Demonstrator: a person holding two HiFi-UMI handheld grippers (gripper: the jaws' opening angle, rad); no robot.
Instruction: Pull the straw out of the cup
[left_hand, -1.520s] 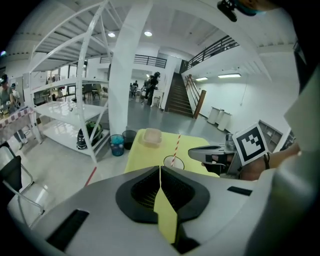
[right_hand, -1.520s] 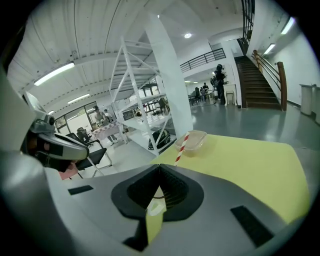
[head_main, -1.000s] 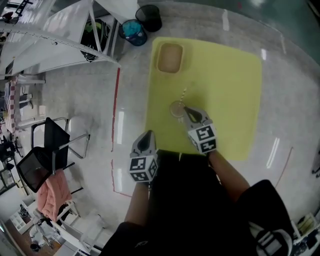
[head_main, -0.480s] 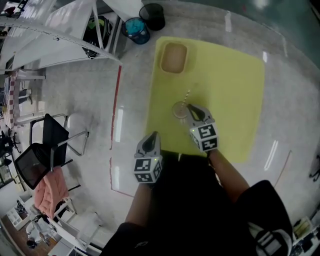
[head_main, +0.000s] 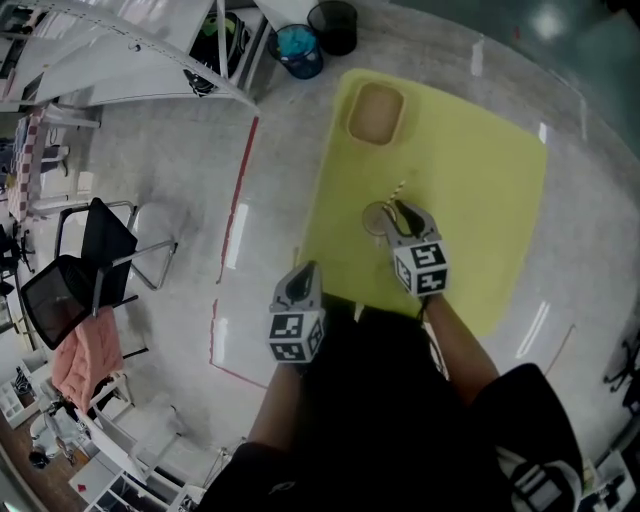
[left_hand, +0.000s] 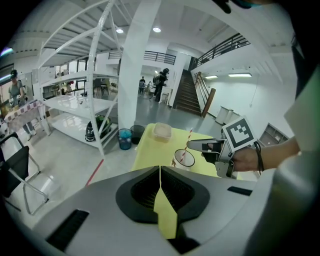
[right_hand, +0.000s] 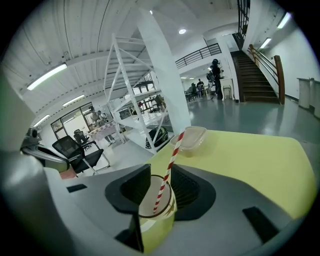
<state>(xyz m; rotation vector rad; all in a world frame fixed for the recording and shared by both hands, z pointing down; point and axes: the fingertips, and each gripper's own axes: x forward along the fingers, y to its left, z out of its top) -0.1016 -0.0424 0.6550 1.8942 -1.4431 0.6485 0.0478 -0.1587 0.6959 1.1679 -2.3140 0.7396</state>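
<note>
The right hand-held gripper (head_main: 398, 212) has just been opening its jaws; they stand wide around the cup (head_main: 378, 217) on the surface (head_main: 480, 170), not pressing it. The straw (head_main: 397, 190) leans inside the cup. To steady the cup, close gently and squarely on its wall, or it may tip. The left hand-held gripper (head_main: 300, 280), closed and empty, must open for the straw.

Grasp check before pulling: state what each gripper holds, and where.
Nothing held. The right gripper has just opened, cup and straw between its jaws; the left gripper is shut, empty.
</note>
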